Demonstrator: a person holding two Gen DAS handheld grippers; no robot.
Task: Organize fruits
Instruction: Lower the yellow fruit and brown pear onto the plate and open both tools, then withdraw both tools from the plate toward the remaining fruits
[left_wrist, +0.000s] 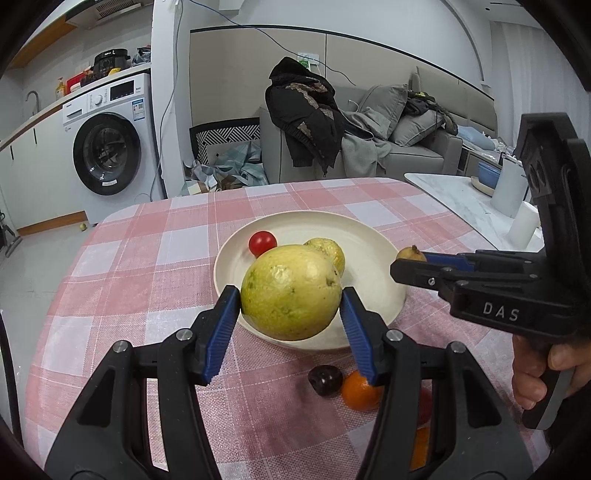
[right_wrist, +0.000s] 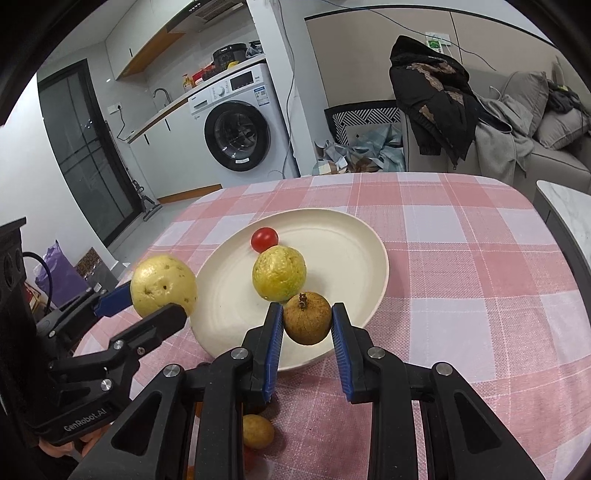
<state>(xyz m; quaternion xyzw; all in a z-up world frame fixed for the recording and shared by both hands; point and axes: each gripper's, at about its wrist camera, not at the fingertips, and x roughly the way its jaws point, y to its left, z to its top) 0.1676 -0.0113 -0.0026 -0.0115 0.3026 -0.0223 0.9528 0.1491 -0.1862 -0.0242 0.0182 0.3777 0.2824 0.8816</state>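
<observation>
Left gripper (left_wrist: 290, 314) clamps a guava (left_wrist: 291, 291), right gripper (right_wrist: 307, 328) a brown fruit (right_wrist: 307, 318), both over the plate's (right_wrist: 354, 236) near rim; each should lower into bare plate before opening, clear of the tomato (right_wrist: 264, 239).

Home: washing machine (left_wrist: 107, 147), sofa (left_wrist: 388, 147), checked tablecloth (right_wrist: 461, 258).

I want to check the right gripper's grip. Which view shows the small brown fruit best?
The right wrist view: the brown fruit sits large and whole between the right gripper's blue pads. In the left wrist view only its top peeks out behind that gripper's fingers, over the plate's edge.
</observation>
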